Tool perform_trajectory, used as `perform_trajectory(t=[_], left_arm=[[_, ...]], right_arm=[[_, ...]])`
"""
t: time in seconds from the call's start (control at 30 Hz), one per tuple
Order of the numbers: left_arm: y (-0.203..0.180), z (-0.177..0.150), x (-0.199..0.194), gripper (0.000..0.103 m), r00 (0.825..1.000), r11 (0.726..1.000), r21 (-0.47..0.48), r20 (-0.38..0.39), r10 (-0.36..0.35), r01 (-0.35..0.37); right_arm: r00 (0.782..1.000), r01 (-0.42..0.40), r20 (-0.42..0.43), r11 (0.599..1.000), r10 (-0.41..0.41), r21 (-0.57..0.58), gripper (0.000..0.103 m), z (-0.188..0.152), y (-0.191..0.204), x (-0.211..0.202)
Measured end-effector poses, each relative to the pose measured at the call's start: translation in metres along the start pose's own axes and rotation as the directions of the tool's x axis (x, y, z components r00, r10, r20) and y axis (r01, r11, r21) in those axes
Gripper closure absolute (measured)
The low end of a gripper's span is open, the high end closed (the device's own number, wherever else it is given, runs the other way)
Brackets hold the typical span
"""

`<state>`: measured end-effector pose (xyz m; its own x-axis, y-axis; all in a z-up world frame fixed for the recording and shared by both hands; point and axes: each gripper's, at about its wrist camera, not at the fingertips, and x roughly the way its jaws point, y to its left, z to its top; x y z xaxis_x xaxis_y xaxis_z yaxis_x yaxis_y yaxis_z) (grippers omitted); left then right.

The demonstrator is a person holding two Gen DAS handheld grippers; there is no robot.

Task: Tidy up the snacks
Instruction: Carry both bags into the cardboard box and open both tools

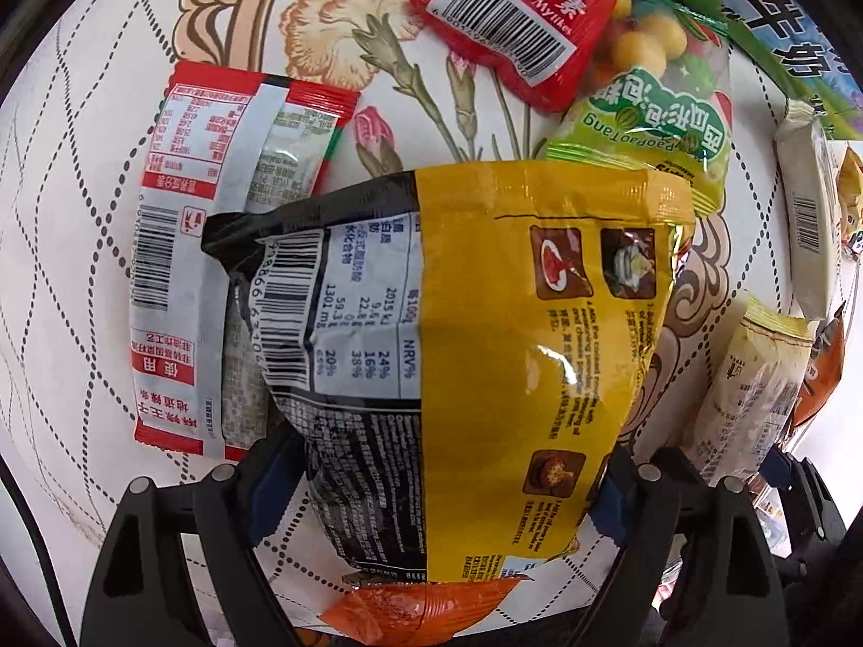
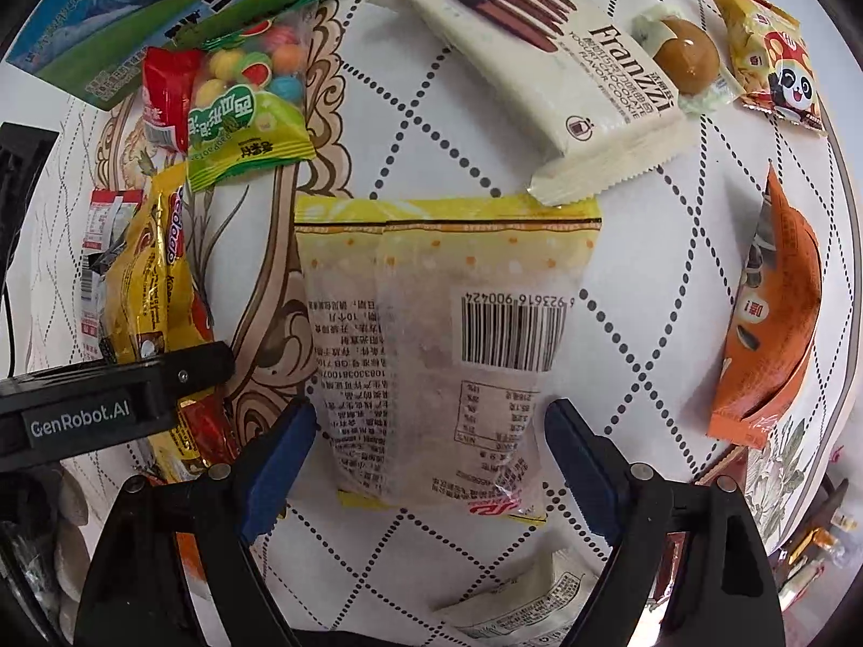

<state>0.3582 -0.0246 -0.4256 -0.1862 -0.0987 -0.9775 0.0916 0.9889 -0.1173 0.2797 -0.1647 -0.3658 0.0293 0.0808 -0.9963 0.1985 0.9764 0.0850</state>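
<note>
My left gripper [image 1: 445, 490] is shut on a yellow and black noodle packet [image 1: 485, 323], its blue pads pressing both sides, held just over the table. The same packet and the left gripper body show at the left of the right wrist view [image 2: 156, 280]. My right gripper [image 2: 431, 447] is open, its blue pads standing either side of a pale yellow snack packet [image 2: 442, 345] that lies flat on the table, with a small gap on each side.
A red and white packet [image 1: 216, 248], a red Mylikes packet [image 1: 518, 16] and a green gumball bag [image 2: 248, 102] lie left. A Franzzi cookie pack [image 2: 550, 64], a braised egg [image 2: 685, 54], a panda packet [image 2: 771, 54], an orange bag [image 2: 776, 323] and a milk carton [image 2: 135, 11] lie around.
</note>
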Motion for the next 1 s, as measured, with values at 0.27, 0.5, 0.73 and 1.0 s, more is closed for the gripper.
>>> perform_trajectory(t=[0.27, 0.5, 0.73, 1.0], left_arm=[[0.008, -0.022, -0.019, 0.019, 0.987, 0.994, -0.039, 0.124, 0.103, -0.099], [-0.012, -0.046, -0.05, 0.019, 0.98, 0.995, -0.056, 0.174, 0.095, -0.086], [-0.037, -0.06, -0.11, 0.019, 0.968, 0.997, -0.073, 0.247, 0.043, -0.025], [-0.074, -0.048, -0.208, 0.019, 0.926, 0.995, -0.039, 0.371, -0.068, 0.089]], right_arm=[[0.999, -0.021, 0.048, 0.999, 0.022, -0.028, 0.05, 0.022, 0.005, 0.008], [0.992, -0.102, 0.062, 0.991, 0.108, -0.091, 0.051, 0.036, -0.006, -0.014], [0.972, -0.192, 0.103, 0.965, 0.213, -0.181, 0.051, 0.052, -0.007, -0.069], [0.93, -0.267, 0.187, 0.932, 0.316, -0.246, 0.051, 0.076, -0.047, -0.144]])
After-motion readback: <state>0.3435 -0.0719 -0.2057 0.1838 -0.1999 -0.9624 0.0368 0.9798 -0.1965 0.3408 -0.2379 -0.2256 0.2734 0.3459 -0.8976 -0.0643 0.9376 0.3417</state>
